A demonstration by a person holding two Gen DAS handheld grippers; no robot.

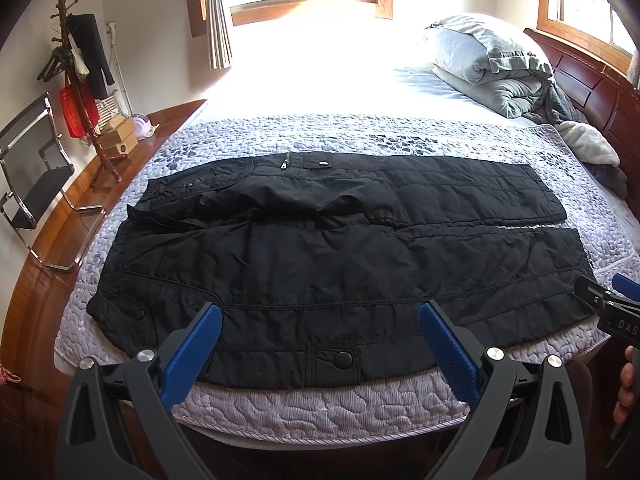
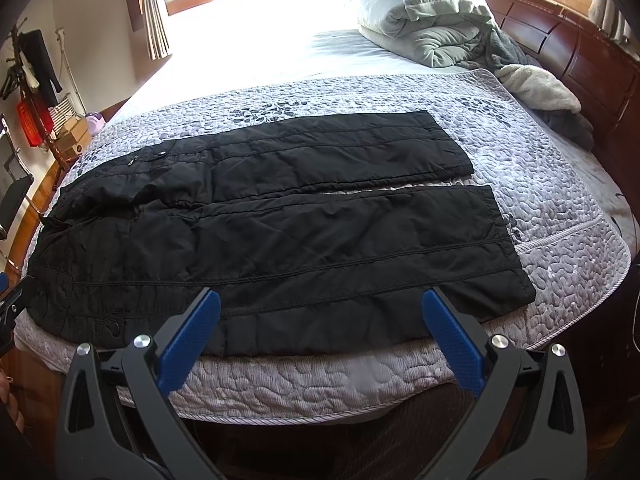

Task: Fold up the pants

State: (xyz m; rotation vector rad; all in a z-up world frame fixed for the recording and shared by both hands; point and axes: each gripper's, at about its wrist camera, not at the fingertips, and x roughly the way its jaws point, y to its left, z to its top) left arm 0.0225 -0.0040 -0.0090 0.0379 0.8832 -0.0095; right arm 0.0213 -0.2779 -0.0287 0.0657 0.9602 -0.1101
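Left wrist view shows the black quilted padded pants (image 1: pixel 340 248) spread flat on the pale lilac pebble-stitched bed cover (image 1: pixel 320 404), waistband out toward nine o'clock and both cuffs toward three o'clock. The near leg runs along the bed edge; the far leg lies beside it toward twelve o'clock, the two parted by a narrow strip of cover near the cuffs. Fabric bunches around the crotch, just below the zip.

No fold shows yet, so I judge the task at its very start: the garment is laid out, and every fold is left to do. The first fold probably means bringing one leg over the other, then doubling the length.

At six o'clock in this view, the left gripper (image 1: pixel 320 322) hovers over the near leg with its blue-padded fingers spread wide and nothing between them. The right gripper (image 2: pixel 322 310), in the right wrist view, hangs likewise over the near leg closer to the cuff, fingers splayed and empty. Neither clearly touches the cloth.

A rolled grey duvet (image 2: pixel 420 24) sits well apart at one o'clock, against the dark wooden headboard (image 2: pixel 580 52). A wooden coat stand (image 1: pixel 78 80) stands off the bed at ten o'clock.
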